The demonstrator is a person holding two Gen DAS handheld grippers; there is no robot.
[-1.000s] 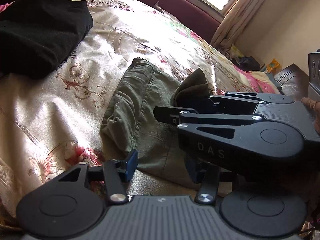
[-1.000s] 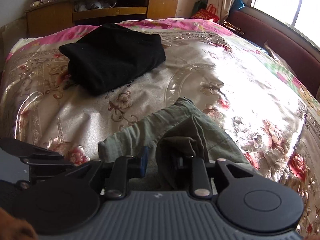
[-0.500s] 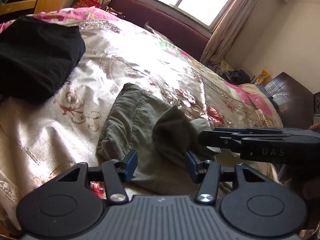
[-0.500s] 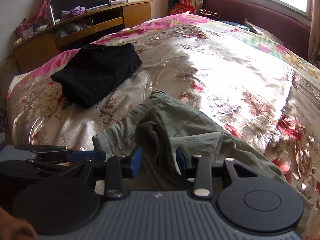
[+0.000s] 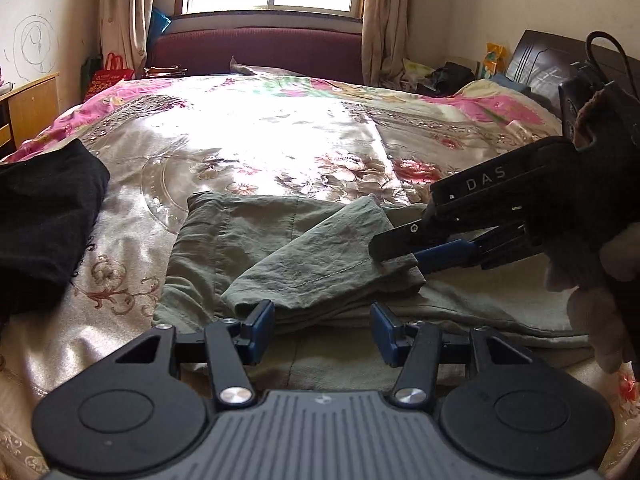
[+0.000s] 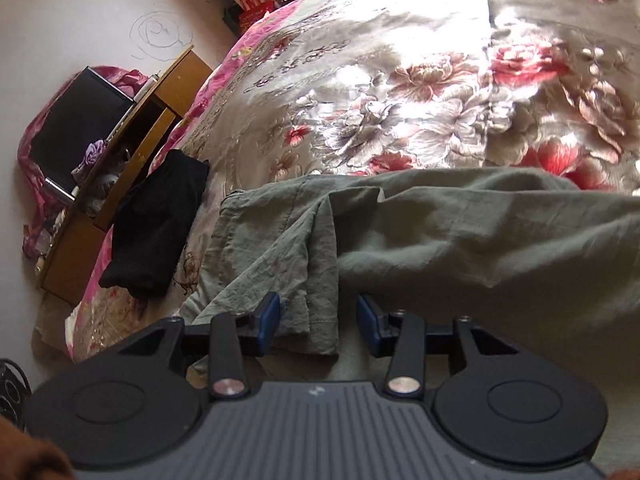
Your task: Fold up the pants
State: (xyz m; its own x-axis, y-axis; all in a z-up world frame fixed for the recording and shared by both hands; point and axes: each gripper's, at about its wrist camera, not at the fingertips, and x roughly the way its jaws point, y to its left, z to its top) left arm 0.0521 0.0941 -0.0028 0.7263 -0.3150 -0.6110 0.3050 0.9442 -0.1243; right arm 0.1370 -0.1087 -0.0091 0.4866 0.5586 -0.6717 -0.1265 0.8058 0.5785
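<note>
Olive green pants lie on the flowered bedspread, one leg end folded back flat across them. My left gripper stands open at the near edge of the pants, the fold's hem just ahead of its left pad. My right gripper comes in from the right, turned on its side, tips at the folded leg's far end. In the right wrist view the pants fill the middle. There the right gripper has its jaws opening, with a loose hem of cloth between the pads and a gap beside it.
A black garment lies on the bed to the left, also seen as a dark heap. A wooden cabinet with a screen stands beyond the bed's edge. A dark red bench runs under the window. A gloved hand holds the right gripper.
The raised fold that the right gripper pinched now lies flat across the pants, and its pads have parted. The right gripper has swung to the right and rolled. The left view has levelled out.
</note>
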